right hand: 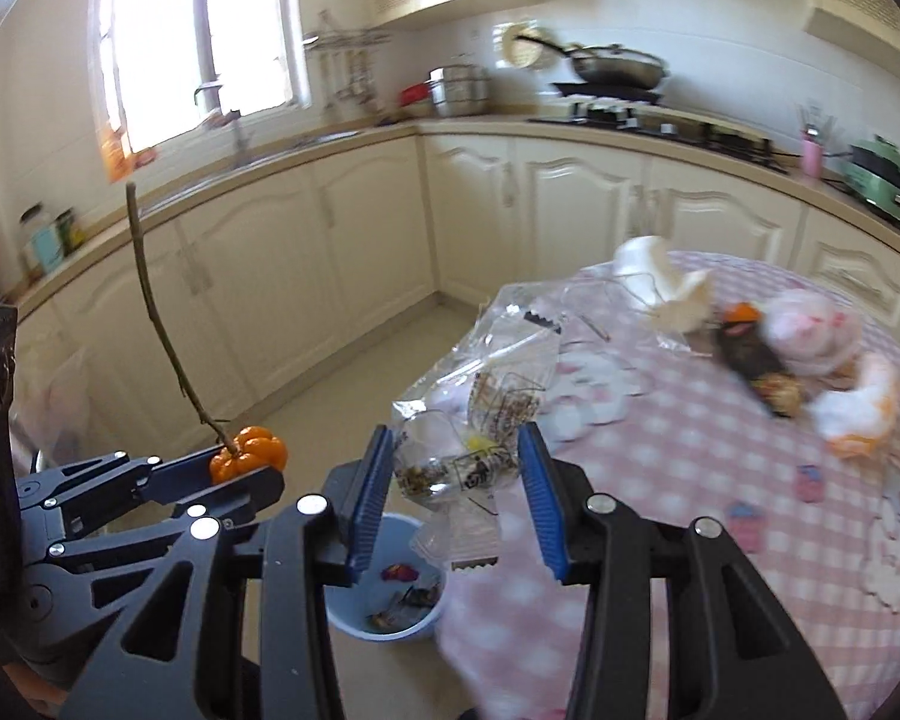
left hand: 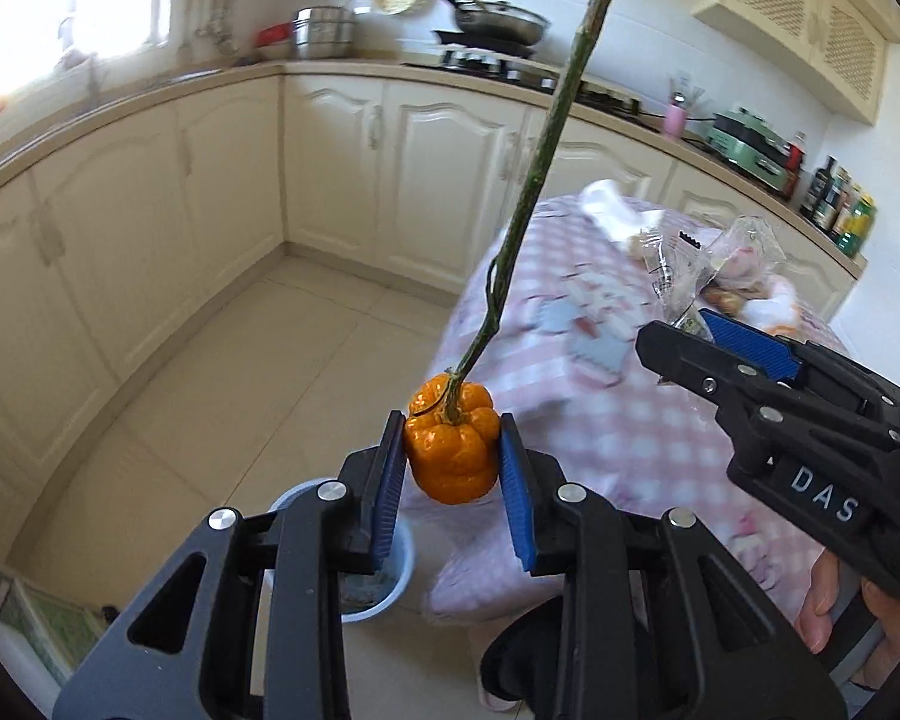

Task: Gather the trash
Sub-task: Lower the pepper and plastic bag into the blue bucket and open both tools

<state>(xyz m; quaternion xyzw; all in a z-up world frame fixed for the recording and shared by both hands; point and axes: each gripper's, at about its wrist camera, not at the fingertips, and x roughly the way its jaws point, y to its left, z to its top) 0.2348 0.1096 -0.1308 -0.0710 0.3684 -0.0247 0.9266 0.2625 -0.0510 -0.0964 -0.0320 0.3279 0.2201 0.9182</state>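
A blue bin (right hand: 384, 588) is seen on the pale kitchen floor, just beside the draped edge of a table covered by a pink checked cloth (right hand: 720, 456); every place here is given from that bin.

Above the bin and towards its left, a small orange pumpkin-shaped fruit (left hand: 452, 450) is clamped between the blue pads of the left gripper (left hand: 453, 474). Its long green stem (left hand: 546, 144) stands nearly upright, pointing away from the bin, so the fruit's long axis runs roughly vertical.

Above the bin's table-side rim, a crumpled clear plastic wrapper (right hand: 468, 456) is gripped by the right gripper (right hand: 459, 474), with a loose tail of the wrapper hanging down towards the bin.

Both loads are judged to be near the bin's mouth, the wrapper seemingly nearer. More litter (right hand: 750, 354) remains on the table, well beyond the bin. A few scraps are seen lying inside the bin.
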